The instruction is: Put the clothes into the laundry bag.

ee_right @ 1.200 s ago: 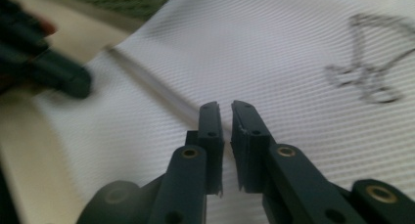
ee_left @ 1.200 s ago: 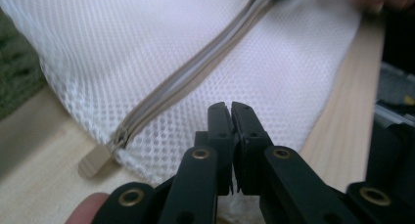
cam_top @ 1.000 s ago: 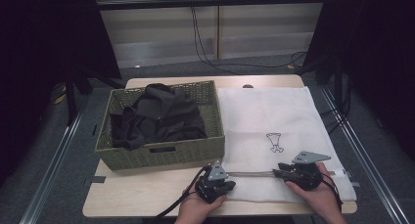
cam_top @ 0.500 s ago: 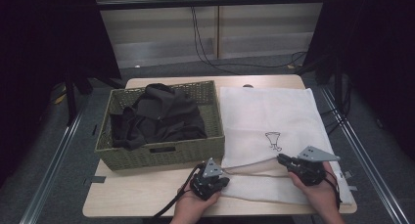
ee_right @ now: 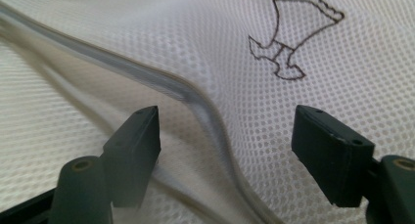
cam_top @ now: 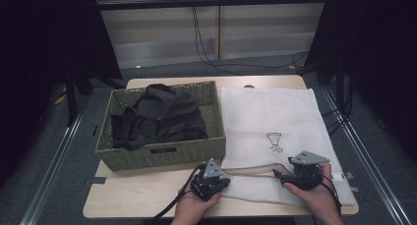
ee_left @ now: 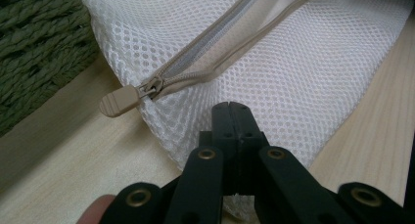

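Observation:
A white mesh laundry bag (cam_top: 270,117) lies flat on the right half of the table, with a small printed figure (cam_top: 275,141) (ee_right: 288,43) on it. Its zip (ee_left: 210,53) runs along the near edge, and the beige pull (ee_left: 117,100) sits at the left corner. My left gripper (cam_top: 226,181) (ee_left: 230,109) is shut on the mesh just below that corner. My right gripper (cam_top: 276,175) (ee_right: 225,131) has just been opening. Its jaws now stand wide apart over the raised zip edge (ee_right: 147,75), which passes between them without being pressed.
A green woven basket (cam_top: 162,158) holding a black garment (cam_top: 162,117) fills the left half of the table, close beside the bag. Bare wood (cam_top: 137,195) runs in front of the basket. Cables and dark stands surround the table.
The zip line between the two grippers lay straight a second ago and now bows up into a narrow gap. Both hands have hardly shifted.

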Available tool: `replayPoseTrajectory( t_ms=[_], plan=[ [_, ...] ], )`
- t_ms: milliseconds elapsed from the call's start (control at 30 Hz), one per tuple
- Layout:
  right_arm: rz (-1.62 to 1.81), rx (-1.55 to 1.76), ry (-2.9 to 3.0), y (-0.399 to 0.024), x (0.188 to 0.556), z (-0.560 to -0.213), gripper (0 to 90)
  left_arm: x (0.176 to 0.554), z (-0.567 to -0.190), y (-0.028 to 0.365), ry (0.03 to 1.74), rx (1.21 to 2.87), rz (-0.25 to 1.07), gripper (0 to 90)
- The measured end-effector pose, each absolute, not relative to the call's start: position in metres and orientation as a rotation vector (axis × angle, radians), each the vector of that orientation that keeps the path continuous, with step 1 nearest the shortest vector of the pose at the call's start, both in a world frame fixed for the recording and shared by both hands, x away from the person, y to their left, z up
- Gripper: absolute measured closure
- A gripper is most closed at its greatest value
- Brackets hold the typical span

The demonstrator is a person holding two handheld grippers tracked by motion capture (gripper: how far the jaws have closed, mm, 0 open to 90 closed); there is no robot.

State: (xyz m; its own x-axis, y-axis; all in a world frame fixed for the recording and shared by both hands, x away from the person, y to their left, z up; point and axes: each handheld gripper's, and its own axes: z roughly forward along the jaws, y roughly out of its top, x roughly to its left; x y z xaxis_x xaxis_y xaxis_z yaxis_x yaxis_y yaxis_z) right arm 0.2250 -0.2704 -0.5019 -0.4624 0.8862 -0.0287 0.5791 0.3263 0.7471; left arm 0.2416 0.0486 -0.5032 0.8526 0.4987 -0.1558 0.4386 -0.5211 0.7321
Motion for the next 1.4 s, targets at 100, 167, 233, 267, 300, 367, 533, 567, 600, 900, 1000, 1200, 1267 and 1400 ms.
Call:
replayPoseTrajectory(
  t_ms=[100,167,233,267,300,367,533,567,600,900,1000,1200,1267,1400],
  plan=[
    [0.88,1.353,2.145,-0.266,0.233,-0.505,26.7,0.242,-0.503,0.048,0.676,2.198,0.092,90.0],
    [0.845,1.399,2.097,-0.264,0.237,-0.504,32.7,0.242,-0.503,0.048,0.678,2.197,0.09,90.0],
    [0.831,1.419,2.056,-0.264,0.24,-0.504,38.0,0.242,-0.503,0.048,0.678,2.2,0.093,90.0],
    [0.832,1.424,2.043,-0.265,0.242,-0.505,40.4,0.241,-0.503,0.048,0.671,2.2,0.098,90.0],
    [0.825,1.43,2.031,-0.265,0.243,-0.504,42.8,0.241,-0.502,0.048,0.662,2.21,0.104,90.0],
    [0.805,1.415,2.002,-0.269,0.243,-0.503,48.2,0.242,-0.502,0.048,0.657,2.207,0.109,90.0],
    [0.918,1.416,1.964,-0.287,0.238,-0.496,70.6,0.249,-0.503,0.056,0.698,2.193,0.11,90.0],
    [0.977,1.405,1.971,-0.29,0.236,-0.492,73.9,0.251,-0.502,0.058,0.693,2.209,0.115,90.0],
    [1.015,1.374,1.991,-0.291,0.235,-0.489,77.3,0.252,-0.502,0.058,0.708,2.199,0.128,90.0],
    [1.12,1.322,2.176,-0.284,0.233,-0.481,89.2,0.263,-0.503,0.071,0.756,2.189,0.179,90.0],
    [1.184,1.322,2.132,-0.286,0.23,-0.469,89.3,0.264,-0.502,0.072,0.759,2.191,0.192,90.0],
    [1.356,1.332,2.08,-0.289,0.237,-0.455,89.3,0.263,-0.503,0.075,0.732,2.176,0.175,90.0],
    [1.385,1.339,2.081,-0.29,0.239,-0.456,89.4,0.26,-0.498,0.081,0.698,2.119,0.15,81.6],
    [1.459,1.338,2.076,-0.295,0.242,-0.456,89.4,0.252,-0.482,0.099,0.646,2.049,0.139,75.0]
  ],
)
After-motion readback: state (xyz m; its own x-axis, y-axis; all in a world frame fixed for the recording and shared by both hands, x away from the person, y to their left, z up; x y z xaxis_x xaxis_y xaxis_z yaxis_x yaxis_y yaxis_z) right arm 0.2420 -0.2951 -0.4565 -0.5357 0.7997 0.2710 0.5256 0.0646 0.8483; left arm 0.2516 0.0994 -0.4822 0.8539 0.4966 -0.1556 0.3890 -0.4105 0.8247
